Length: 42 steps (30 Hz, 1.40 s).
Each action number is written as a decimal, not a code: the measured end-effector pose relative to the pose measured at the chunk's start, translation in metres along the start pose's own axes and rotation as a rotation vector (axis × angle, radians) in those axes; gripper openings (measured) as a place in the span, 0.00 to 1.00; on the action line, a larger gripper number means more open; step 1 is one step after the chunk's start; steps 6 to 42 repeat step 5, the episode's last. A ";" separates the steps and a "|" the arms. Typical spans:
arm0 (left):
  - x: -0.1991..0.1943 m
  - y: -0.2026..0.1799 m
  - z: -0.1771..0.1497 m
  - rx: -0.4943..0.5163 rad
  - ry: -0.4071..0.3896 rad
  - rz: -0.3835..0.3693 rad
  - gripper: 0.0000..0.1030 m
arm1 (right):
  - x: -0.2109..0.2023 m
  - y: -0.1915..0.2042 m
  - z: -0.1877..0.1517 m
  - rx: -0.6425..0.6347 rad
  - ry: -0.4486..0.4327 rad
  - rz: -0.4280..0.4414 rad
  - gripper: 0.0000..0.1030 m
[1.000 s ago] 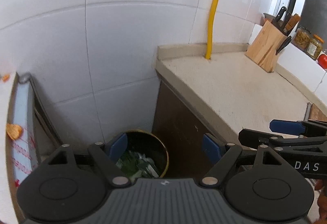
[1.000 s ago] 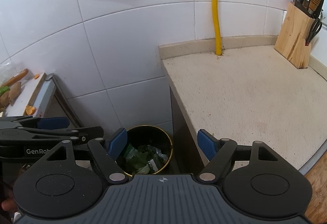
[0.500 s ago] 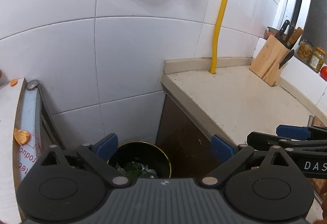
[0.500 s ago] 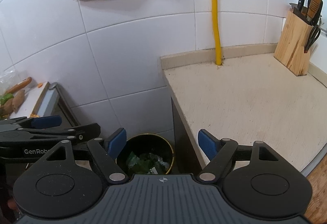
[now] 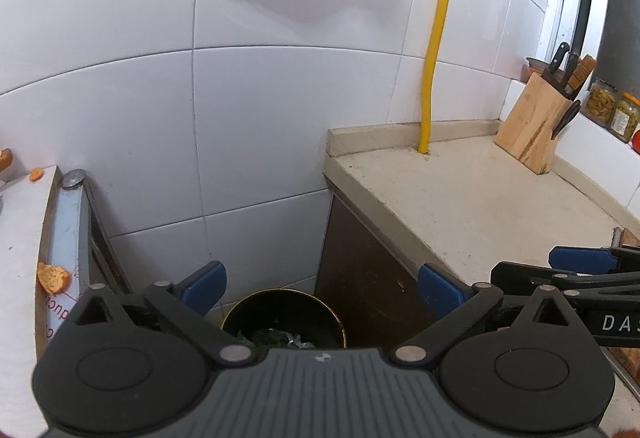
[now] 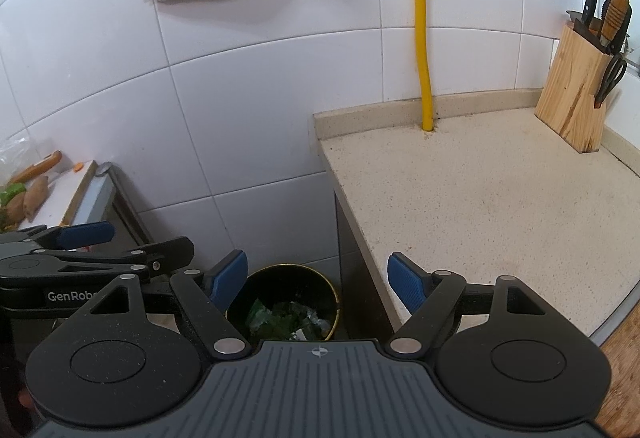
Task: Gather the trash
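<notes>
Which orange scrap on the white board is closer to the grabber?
The big crumpled orange scrap at the white board's near edge, just beside the left gripper. The other orange bit is tiny and far back by the wall.

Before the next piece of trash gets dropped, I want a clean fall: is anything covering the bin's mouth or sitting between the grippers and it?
Nothing visible does. The bin has no lid on and shows green scraps inside. The left gripper and right gripper are both open and empty above it. The counter edge is close beside it.
</notes>
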<state>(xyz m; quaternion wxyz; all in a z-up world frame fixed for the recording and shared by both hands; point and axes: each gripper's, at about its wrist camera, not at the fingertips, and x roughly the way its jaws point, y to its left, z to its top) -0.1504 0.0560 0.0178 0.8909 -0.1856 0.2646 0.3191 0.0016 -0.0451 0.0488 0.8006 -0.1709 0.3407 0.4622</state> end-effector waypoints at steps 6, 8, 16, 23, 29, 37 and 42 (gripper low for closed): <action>0.000 0.000 0.000 0.005 0.001 -0.004 0.95 | 0.001 -0.001 0.000 0.001 0.001 -0.003 0.80; 0.000 0.000 0.000 0.005 0.001 -0.004 0.95 | 0.001 -0.001 0.000 0.001 0.001 -0.003 0.80; 0.000 0.000 0.000 0.005 0.001 -0.004 0.95 | 0.001 -0.001 0.000 0.001 0.001 -0.003 0.80; 0.000 0.000 0.000 0.005 0.001 -0.004 0.95 | 0.001 -0.001 0.000 0.001 0.001 -0.003 0.80; 0.000 0.000 0.000 0.005 0.001 -0.004 0.95 | 0.001 -0.001 0.000 0.001 0.001 -0.003 0.80; 0.000 0.000 0.000 0.005 0.001 -0.004 0.95 | 0.001 -0.001 0.000 0.001 0.001 -0.003 0.80; 0.000 0.000 0.000 0.005 0.001 -0.004 0.95 | 0.001 -0.001 0.000 0.001 0.001 -0.003 0.80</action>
